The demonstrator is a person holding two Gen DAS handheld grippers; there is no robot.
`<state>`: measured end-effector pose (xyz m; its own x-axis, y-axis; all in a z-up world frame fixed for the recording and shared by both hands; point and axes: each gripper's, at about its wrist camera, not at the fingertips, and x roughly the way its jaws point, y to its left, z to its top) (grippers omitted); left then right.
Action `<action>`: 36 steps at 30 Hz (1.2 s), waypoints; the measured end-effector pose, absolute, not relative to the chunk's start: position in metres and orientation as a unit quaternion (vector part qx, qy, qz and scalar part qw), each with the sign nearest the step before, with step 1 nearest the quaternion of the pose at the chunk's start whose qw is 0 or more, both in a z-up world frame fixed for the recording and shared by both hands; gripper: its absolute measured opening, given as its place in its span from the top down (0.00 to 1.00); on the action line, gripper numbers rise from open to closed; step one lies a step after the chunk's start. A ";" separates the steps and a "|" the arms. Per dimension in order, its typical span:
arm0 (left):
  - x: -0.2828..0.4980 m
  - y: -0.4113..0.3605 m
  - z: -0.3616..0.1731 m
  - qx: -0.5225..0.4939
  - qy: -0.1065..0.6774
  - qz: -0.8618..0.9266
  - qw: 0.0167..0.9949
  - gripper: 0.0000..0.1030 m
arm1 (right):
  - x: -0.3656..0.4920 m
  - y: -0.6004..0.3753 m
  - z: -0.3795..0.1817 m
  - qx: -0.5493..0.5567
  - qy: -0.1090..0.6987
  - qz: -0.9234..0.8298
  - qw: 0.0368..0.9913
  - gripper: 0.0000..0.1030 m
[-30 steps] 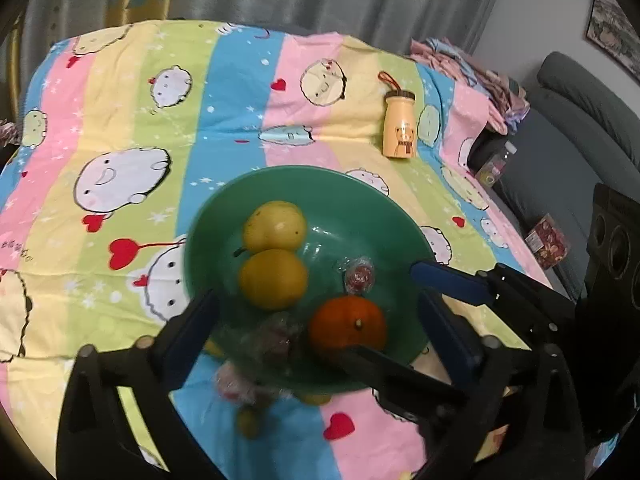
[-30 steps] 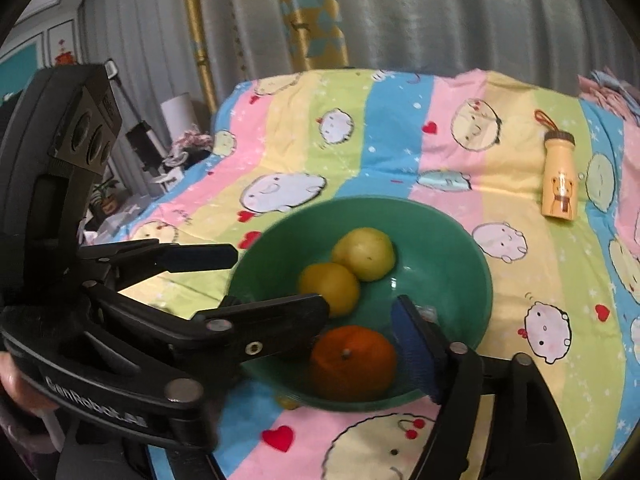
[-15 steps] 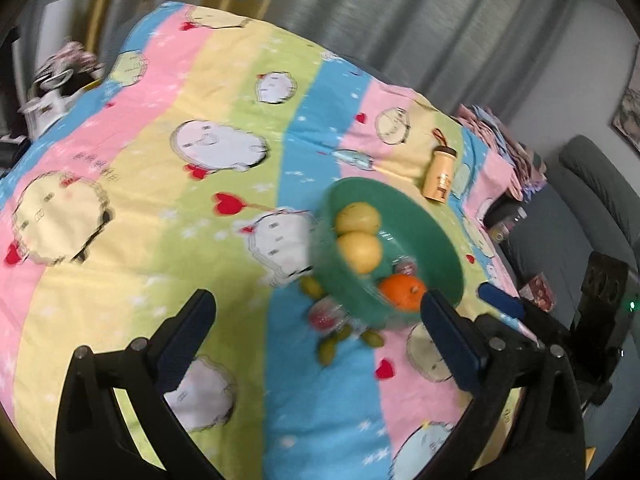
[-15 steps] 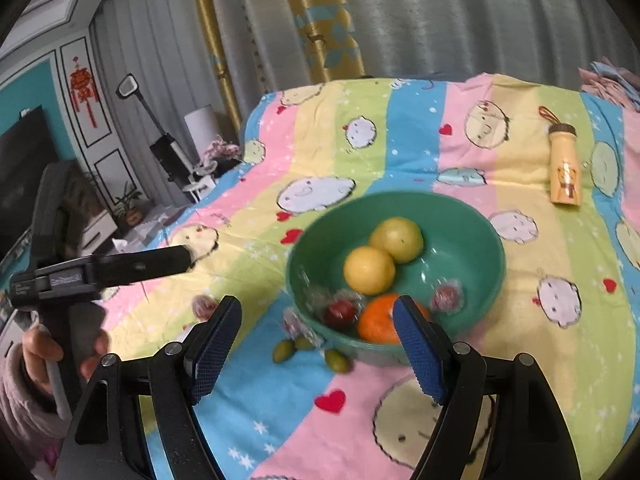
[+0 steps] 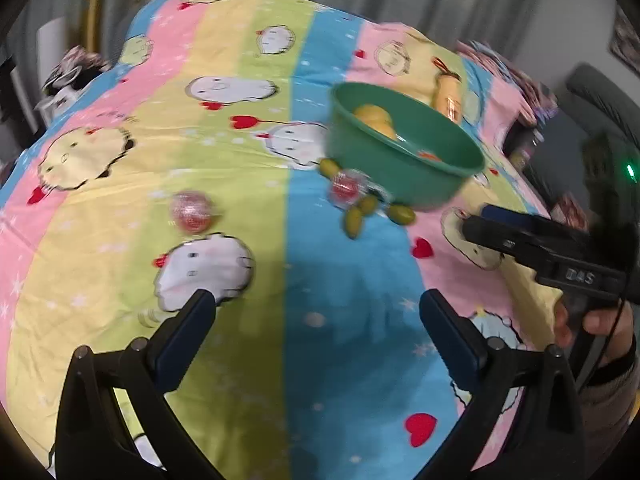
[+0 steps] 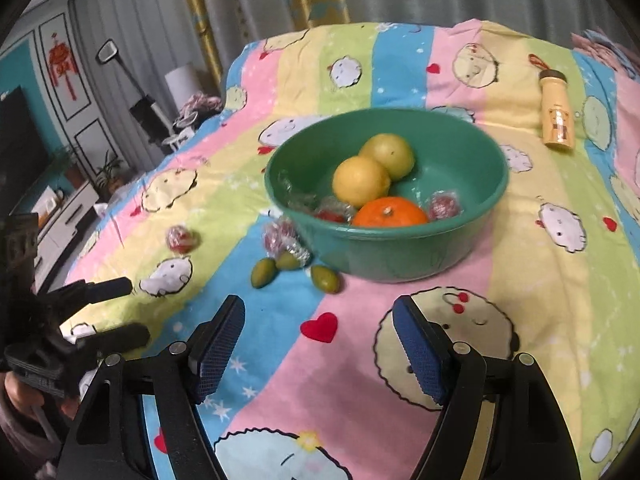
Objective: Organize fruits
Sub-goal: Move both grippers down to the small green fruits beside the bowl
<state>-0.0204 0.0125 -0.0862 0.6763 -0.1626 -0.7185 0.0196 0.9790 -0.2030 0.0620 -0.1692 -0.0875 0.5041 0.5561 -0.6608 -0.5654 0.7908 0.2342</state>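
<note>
A green bowl [image 6: 400,258] stands on the striped cartoon cloth and holds two yellow fruits [image 6: 362,181], an orange [image 6: 390,212] and a wrapped red fruit [image 6: 442,206]. Just left of the bowl lie another wrapped red fruit [image 6: 280,236] and three small green fruits [image 6: 264,273]. A third wrapped red fruit [image 5: 191,212] sits alone farther left. My left gripper [image 5: 316,304] is open and empty, well short of that lone fruit. My right gripper [image 6: 319,312] is open and empty too, hovering over the cloth just in front of the green fruits. The left wrist view is blurred.
A yellow bottle [image 6: 556,120] lies on the cloth behind and right of the bowl. A grey sofa [image 5: 600,100] stands past the right edge of the bed. To the left, beyond the bed, are a lamp, plants and a low cabinet [image 6: 64,216].
Both grippers have drawn back from the bowl. The left one swung away to the left, so the bowl now sits at its upper right. The loose fruits on the cloth have come into view.
</note>
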 end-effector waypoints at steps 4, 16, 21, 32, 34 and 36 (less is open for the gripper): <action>-0.015 -0.001 -0.091 -0.067 0.402 -0.065 0.911 0.02 | 0.068 -0.166 -0.097 -0.006 0.388 0.326 0.862 0.34; 0.016 -0.018 -0.096 -0.064 0.410 -0.083 0.906 0.12 | 0.091 -0.145 -0.116 -0.017 0.412 0.349 0.841 0.52; 0.026 -0.019 -0.098 -0.063 0.415 -0.084 0.904 0.21 | 0.103 -0.144 -0.120 -0.002 0.421 0.347 0.838 0.53; 0.031 -0.015 -0.103 -0.063 0.424 -0.083 0.900 0.21 | 0.114 -0.138 -0.130 0.014 0.434 0.347 0.831 0.58; 0.034 -0.013 -0.105 -0.066 0.429 -0.081 0.897 0.21 | 0.115 -0.137 -0.131 0.014 0.434 0.342 0.833 0.66; 0.036 -0.013 -0.105 -0.066 0.431 -0.079 0.896 0.21 | 0.116 -0.138 -0.131 0.015 0.434 0.337 0.836 0.72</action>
